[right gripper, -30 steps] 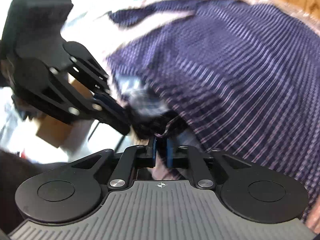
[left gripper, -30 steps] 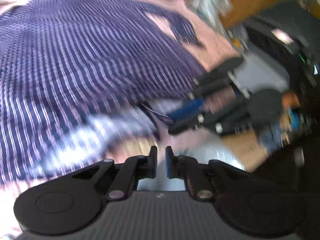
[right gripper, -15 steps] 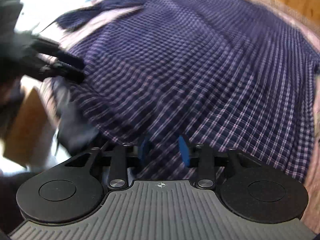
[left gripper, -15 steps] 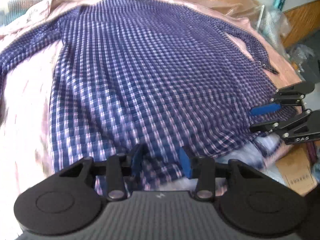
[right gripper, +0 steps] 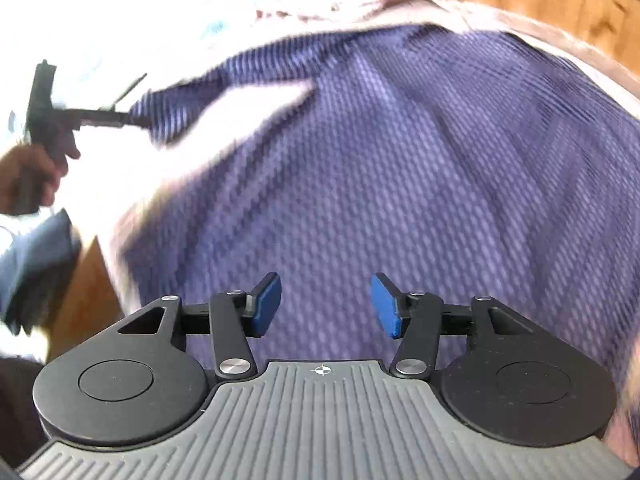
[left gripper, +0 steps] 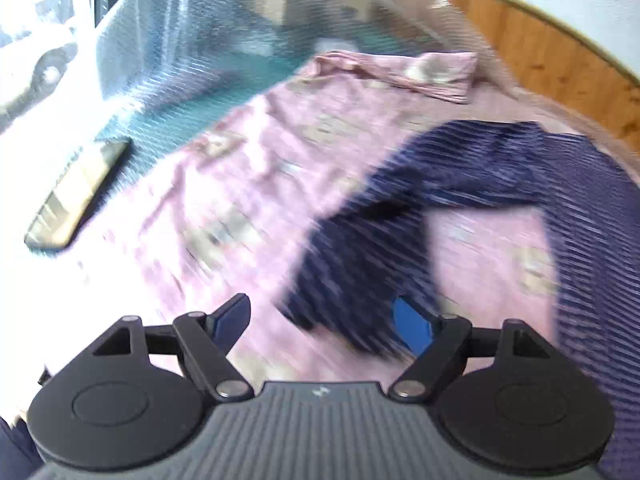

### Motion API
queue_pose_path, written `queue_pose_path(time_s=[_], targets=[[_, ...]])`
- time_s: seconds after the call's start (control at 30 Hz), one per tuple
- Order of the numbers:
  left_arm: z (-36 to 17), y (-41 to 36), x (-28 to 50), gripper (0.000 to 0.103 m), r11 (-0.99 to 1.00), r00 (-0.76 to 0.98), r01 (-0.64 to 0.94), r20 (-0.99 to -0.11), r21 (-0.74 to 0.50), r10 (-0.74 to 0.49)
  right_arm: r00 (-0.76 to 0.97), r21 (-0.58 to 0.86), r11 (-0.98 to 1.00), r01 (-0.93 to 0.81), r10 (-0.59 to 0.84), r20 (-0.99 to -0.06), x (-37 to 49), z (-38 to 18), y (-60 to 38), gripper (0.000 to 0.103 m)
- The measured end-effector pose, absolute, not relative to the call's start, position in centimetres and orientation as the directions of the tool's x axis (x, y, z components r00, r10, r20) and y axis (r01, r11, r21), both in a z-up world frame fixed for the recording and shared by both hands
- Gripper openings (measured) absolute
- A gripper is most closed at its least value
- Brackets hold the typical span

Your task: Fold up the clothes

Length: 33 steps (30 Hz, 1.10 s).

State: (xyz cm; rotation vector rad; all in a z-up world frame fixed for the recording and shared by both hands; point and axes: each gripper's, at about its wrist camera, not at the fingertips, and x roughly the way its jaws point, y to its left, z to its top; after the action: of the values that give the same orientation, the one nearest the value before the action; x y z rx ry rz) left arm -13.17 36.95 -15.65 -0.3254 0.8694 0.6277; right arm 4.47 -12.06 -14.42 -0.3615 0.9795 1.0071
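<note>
Your left tongs [left gripper: 326,322] stand spread wide with nothing between the 2 blue pads [left gripper: 412,326], poised just above the end of the sleeve [left gripper: 360,264] of the navy checked shirt [left gripper: 592,216]; the right-hand pad sits at the sleeve's dark edge, though motion blur makes it impossible to tell whether it touches the cloth. That sleeve runs from the tongs up and to the right, bends, and joins the shirt's body along the right edge of the left wrist view. Under it lies a pink patterned sheet [left gripper: 248,168], rumpled into a fold at its far end, and beyond the sheet's left edge a flat phone-like slab [left gripper: 78,196] rests on a teal surface covered in clear bubble wrap [left gripper: 180,48]. A wooden panel [left gripper: 540,56] curves along the far right. Your right tongs [right gripper: 326,306] are likewise released, pads well apart and gripping nothing, held low over the broad body of the shirt [right gripper: 400,168], which fills most of the right wrist view and lies spread flat on the pink sheet [right gripper: 520,24]. Out at the left of that view, your left hand [right gripper: 28,176] grips the other tool's black handle, whose tip [right gripper: 120,120] reaches the end of the sleeve [right gripper: 192,104] stretched out to the side. The picture is blurred throughout, so finer detail of the cloth's edges cannot be made out.
</note>
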Motion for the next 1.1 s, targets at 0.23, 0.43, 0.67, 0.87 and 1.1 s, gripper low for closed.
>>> queue_pose_path(time_s=[0.23, 0.43, 0.67, 0.87, 1.1], targets=[[-12.4, 28.0, -9.6, 0.004, 0.937, 0.739, -0.184, -0.587, 0.297, 0.331, 0.081, 0.347, 0.493, -0.798, 0.658, -0.749, 10.3, -13.2, 1.8, 0.062], [-15.4, 18.2, -10.6, 0.011, 0.834, 0.752, 0.325, -0.656, 0.446, 0.058, 0.217, 0.386, 0.703, -0.598, 0.605, -0.766, 16.2, -14.4, 2.0, 0.067], [-14.7, 21.6, -12.4, 0.061, 0.954, 0.715, 0.197, -0.699, 0.227, 0.019, 0.247, 0.345, 0.763, -0.547, 0.541, -0.804, 15.7, -15.5, 0.9, 0.067], [-13.9, 23.8, -10.5, 0.074, 0.996, 0.697, 0.014, -0.713, -0.085, -0.071, 0.164, 0.512, 0.741, -0.435, 0.625, -0.764, 14.3, -17.2, 0.8, 0.069], [-13.9, 24.9, -8.1, 0.013, 0.895, 0.681, -0.063, -0.674, -0.443, -0.286, 0.107, 0.574, 0.720, -0.390, 0.654, -0.749, 13.6, -17.7, 0.3, 0.070]])
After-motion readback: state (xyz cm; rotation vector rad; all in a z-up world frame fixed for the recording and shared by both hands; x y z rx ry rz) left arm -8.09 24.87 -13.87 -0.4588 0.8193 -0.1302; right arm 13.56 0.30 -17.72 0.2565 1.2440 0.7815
